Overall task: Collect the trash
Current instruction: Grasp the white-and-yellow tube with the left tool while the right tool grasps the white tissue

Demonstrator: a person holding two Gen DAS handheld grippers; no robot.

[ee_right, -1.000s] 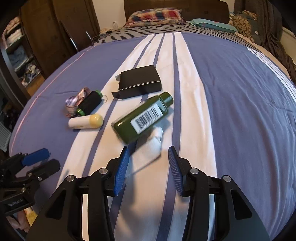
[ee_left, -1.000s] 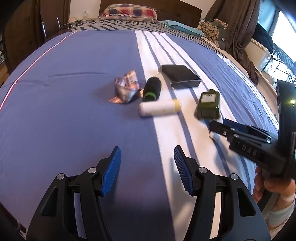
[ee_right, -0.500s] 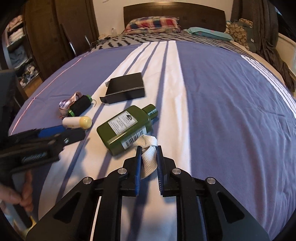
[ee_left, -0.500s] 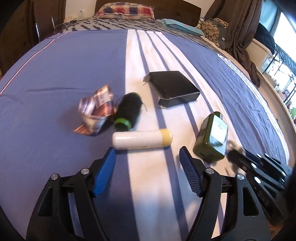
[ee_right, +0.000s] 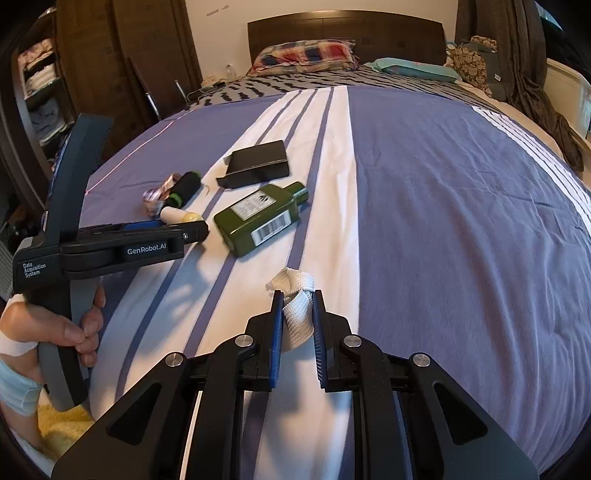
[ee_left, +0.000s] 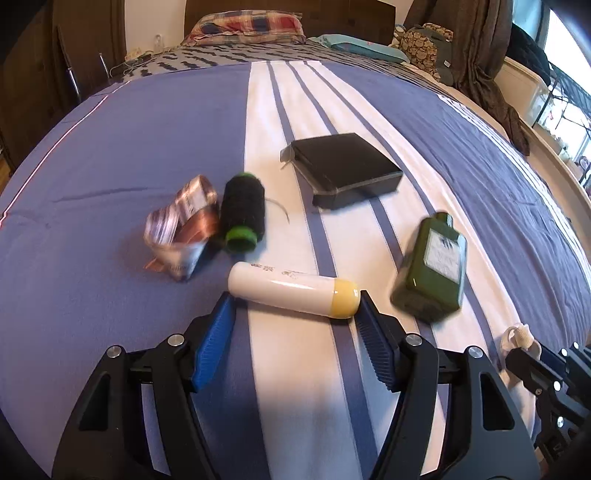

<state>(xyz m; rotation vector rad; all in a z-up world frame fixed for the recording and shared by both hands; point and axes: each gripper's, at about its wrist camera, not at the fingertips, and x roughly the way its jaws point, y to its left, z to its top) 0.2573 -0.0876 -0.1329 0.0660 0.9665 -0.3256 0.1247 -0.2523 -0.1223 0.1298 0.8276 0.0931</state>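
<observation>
My left gripper (ee_left: 293,301) is open, its jaws on either side of a white tube with a yellow cap (ee_left: 291,282) lying on the bed. A crumpled foil wrapper (ee_left: 179,229) and a black spool with green ends (ee_left: 242,212) lie just beyond it. A green bottle (ee_left: 430,267) lies to the right and a black box (ee_left: 345,170) farther back. My right gripper (ee_right: 297,295) is shut on a white cloth scrap (ee_right: 295,310), held above the sheet. The left gripper (ee_right: 192,232) also shows in the right wrist view, by the tube (ee_right: 181,216) and bottle (ee_right: 260,219).
The bed has a blue sheet with white stripes (ee_left: 147,129). Pillows (ee_left: 247,27) and a headboard are at the far end. A wardrobe (ee_right: 110,55) stands on the left, curtains and a window (ee_left: 554,55) on the right.
My left gripper moved forward until its open jaws flank the white tube. My right gripper closed on the white cloth scrap and lifted it back from the green bottle.
</observation>
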